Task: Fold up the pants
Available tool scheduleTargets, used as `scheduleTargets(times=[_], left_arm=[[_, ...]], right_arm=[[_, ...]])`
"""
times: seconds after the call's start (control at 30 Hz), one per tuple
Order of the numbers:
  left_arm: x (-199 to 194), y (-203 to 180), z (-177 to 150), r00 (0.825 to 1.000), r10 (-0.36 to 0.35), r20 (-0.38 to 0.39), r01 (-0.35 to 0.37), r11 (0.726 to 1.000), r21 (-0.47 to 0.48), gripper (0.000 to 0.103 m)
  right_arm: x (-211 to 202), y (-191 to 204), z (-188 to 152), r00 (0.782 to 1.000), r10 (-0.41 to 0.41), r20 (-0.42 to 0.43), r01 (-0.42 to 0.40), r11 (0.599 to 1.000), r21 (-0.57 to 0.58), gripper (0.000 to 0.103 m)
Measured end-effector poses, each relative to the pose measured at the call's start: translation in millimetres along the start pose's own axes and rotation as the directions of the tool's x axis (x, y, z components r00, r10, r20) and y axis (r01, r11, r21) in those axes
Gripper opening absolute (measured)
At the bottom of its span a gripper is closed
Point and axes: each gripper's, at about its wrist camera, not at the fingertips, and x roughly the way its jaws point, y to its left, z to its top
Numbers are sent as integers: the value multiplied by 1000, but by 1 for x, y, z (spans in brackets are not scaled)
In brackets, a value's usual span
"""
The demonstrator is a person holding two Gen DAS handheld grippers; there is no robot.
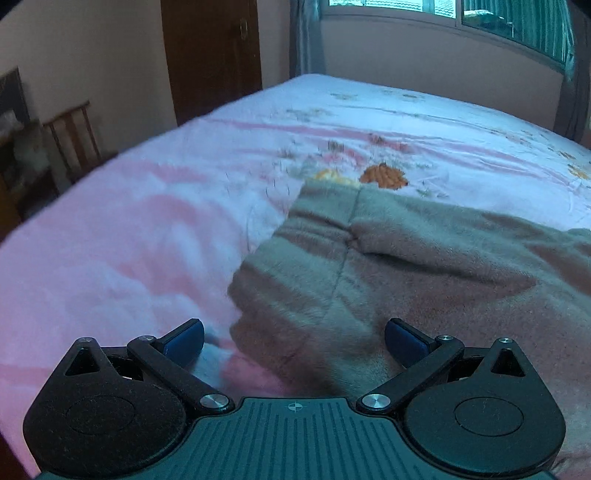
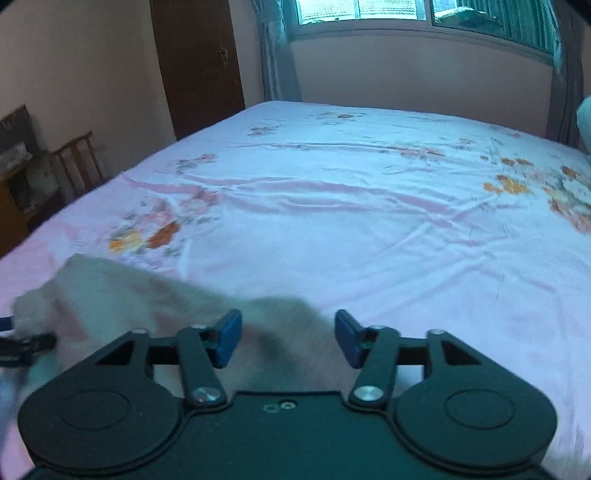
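Observation:
Grey fleece pants lie on the bed in a thick folded stack, seam running away from me. My left gripper is open, its blue pads wide apart just above the near left edge of the pants, holding nothing. In the right wrist view the pants look pale and blurred at the lower left. My right gripper is open over the right end of the pants, empty. The tip of the left gripper shows at the far left edge, by the pants' other end.
The bed has a pink floral sheet with wrinkles. A wooden chair and dark furniture stand left of the bed. A brown door and a window are on the far walls.

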Motion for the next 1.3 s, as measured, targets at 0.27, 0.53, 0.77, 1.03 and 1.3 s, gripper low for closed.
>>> scheduleTargets(times=[0.27, 0.53, 0.77, 1.03, 1.3], left_arm=[[3, 0, -9, 999, -14, 28, 15, 1000, -11, 103], [2, 3, -8, 999, -23, 31, 23, 1000, -15, 103], [-19, 0, -8, 997, 18, 79, -17, 1000, -11, 103], [-45, -31, 1, 976, -18, 217, -2, 996, 93, 103], [-25, -13, -13, 997, -57, 53, 55, 998, 37, 103]], right_arm=[[62, -16, 1, 984, -117, -135, 107, 991, -79, 64], [33, -23, 3, 996, -81, -28, 81, 997, 1, 53], [-5, -22, 4, 998, -57, 35, 58, 998, -9, 56], [6, -15, -19, 991, 135, 20, -136, 984, 115, 57], [-10, -60, -28, 998, 58, 22, -62, 954, 292, 56]])
